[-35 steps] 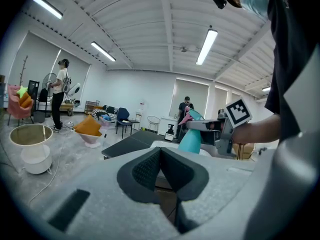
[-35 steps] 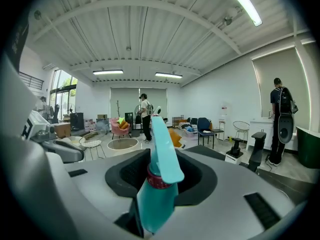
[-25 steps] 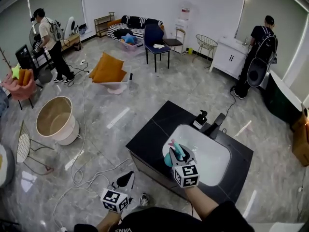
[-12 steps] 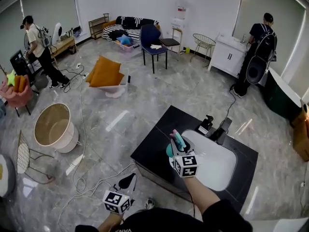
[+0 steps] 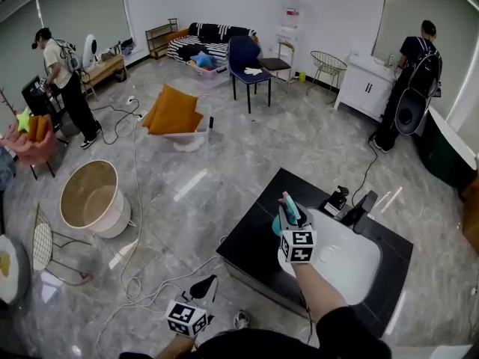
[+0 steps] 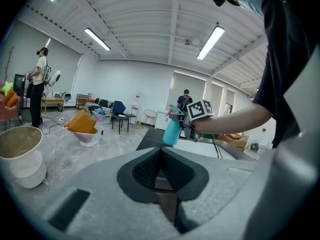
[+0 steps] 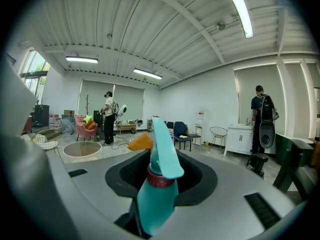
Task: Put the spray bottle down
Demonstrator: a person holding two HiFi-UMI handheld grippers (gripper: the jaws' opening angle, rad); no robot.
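Note:
A teal spray bottle [image 5: 287, 210] with a dark red collar stands upright in my right gripper [image 5: 283, 226], which is shut on its body. It hangs over the black counter [image 5: 251, 241], at the left rim of the white sink [image 5: 352, 264]. In the right gripper view the bottle [image 7: 156, 194] fills the space between the jaws, with its trigger head up. In the left gripper view the bottle [image 6: 171, 130] and the right gripper [image 6: 196, 125] show ahead. My left gripper [image 5: 200, 283] is low near the floor, in front of the counter, with its jaws [image 6: 161, 159] shut and holding nothing.
A black faucet [image 5: 364, 204] and a dark dispenser [image 5: 337, 199] stand at the sink's far edge. Cables [image 5: 135, 283] trail over the floor to the left, near a round tub [image 5: 90, 198]. Two people stand far off, at the room's edges.
My right gripper has carried the bottle from over the basin leftward to its left rim. The left gripper has also shifted a little, still low.

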